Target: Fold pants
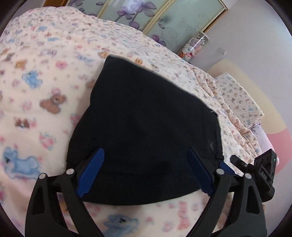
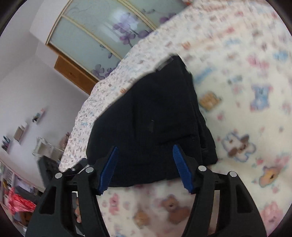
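The black pants [image 1: 146,118] lie folded into a compact stack on the bear-print blanket [image 1: 36,87]. My left gripper [image 1: 145,151] hovers over the stack's near edge, blue pads spread wide and open, with the cloth below and between them but not pinched. In the right wrist view the same pants [image 2: 153,113] show layered folds along their right side. My right gripper [image 2: 145,147] stands open over the near edge, its pads apart from the cloth. The right gripper's black body [image 1: 262,169] shows at the left view's right edge.
The blanket [image 2: 246,91] covers the bed around the pants. A pillow [image 1: 239,98] lies at the far right. Sliding doors with purple flowers [image 1: 146,16] stand behind the bed, with plush toys [image 1: 191,49] beside them. Wall shelves [image 2: 20,133] and a red bag [image 2: 20,202] are off the bed's edge.
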A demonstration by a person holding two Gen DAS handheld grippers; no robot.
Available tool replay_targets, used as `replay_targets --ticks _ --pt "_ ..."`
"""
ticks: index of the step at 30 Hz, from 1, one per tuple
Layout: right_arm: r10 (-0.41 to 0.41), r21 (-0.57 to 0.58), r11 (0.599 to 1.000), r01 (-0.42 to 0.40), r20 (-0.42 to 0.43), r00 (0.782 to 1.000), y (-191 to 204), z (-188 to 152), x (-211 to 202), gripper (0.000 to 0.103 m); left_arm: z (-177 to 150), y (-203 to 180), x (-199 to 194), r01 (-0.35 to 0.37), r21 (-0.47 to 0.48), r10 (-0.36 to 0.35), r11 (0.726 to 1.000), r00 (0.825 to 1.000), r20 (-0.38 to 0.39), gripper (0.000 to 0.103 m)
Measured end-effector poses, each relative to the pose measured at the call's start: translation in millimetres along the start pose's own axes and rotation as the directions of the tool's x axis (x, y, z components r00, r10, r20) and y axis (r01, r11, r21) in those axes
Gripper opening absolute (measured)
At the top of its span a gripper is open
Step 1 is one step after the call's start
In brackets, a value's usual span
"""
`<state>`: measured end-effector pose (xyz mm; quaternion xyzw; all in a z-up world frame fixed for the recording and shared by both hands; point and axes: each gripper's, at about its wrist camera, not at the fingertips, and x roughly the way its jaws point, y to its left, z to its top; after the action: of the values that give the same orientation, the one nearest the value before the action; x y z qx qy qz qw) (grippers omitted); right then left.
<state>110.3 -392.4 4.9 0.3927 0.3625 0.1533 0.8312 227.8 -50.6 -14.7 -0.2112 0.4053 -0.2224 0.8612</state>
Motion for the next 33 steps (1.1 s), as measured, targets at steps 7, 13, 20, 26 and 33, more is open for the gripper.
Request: replay_targets --ticks 7,13,20,26,33 --pt "0.003 0.004 1.000 -0.003 0.057 0.998 24.6 1.4 -32.8 0.068 -13.3 -27.3 -34.2 -0.076 0.125 0.066 0.989 0.994 0.082 0.094" --pt "-0.196 -0.258 0.938 0.231 0.155 0.968 86.1 -45.2 -71.1 0.100 -64.4 -40.2 -97.1 -0.231 0.220 0.191 0.948 0.963 0.190 0.101" --pt "-0.382 -0.425 0.753 0.502 0.338 0.860 110.0 -131.4 -93.6 0.102 -121.0 -29.5 -124.1 -0.301 0.213 0.254 0.929 0.941 0.225 0.101" --pt "-0.363 -0.413 0.728 0.547 0.444 0.819 110.8 -157.6 -96.2 0.102 -124.6 -31.3 -130.1 -0.294 0.235 0.234 0.926 0.939 0.253 0.101" --pt "-0.368 -0.439 0.688 0.578 0.475 0.799 115.7 -166.7 -86.7 0.102 -131.8 -45.6 -131.8 -0.287 0.300 0.212 0.910 0.942 0.261 0.101"
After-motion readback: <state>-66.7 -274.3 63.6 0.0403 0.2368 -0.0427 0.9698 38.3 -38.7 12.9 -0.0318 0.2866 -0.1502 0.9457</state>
